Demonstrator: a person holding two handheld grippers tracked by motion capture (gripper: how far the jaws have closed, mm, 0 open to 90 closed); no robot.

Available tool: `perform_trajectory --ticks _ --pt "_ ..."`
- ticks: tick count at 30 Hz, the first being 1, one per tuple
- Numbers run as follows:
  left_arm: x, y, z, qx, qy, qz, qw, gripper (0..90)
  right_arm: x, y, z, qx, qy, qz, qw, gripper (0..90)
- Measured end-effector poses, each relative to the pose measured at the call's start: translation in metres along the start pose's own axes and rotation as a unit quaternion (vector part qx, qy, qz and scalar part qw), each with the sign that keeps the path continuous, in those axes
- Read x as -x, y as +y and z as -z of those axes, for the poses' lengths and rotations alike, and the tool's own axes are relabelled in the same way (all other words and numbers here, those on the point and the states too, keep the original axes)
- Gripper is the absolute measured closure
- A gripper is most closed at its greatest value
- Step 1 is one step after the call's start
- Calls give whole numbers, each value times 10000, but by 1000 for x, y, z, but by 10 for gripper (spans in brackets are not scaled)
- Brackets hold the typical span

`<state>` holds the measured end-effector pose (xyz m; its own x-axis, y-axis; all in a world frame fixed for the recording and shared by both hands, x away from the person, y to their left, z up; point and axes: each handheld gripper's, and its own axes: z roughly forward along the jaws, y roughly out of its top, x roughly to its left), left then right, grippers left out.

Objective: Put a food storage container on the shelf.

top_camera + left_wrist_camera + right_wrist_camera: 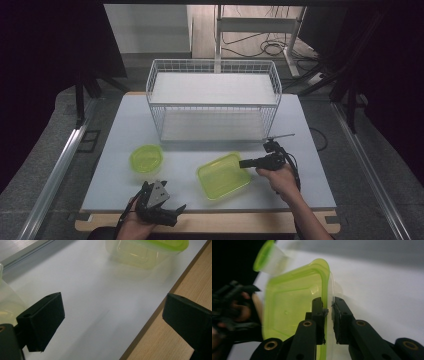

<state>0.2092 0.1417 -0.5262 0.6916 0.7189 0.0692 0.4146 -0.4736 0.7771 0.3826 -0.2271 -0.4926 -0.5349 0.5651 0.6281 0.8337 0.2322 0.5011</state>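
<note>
Nearest the camera, the left gripper rests low at the worktop's front edge, held in a hand with its fingers spread wide over bare surface, nothing between them. On the other side, the right gripper reaches in level from a raised wrist, and its fingers pinch the rim of the rectangular green container, which sits near the front between both hands. Beside it stands a round green container; a white wire rack stands behind.
</note>
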Motion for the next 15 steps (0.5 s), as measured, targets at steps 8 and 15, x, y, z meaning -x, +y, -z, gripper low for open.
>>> perform_trajectory --ticks 8,15 --pt "0 0 0 24 11 -12 10000 41 -6 -1 4 132 -58 129 9998 808" --pt "-2 0 3 179 -49 136 9997 42 -15 3 16 352 84 168 9992 807"
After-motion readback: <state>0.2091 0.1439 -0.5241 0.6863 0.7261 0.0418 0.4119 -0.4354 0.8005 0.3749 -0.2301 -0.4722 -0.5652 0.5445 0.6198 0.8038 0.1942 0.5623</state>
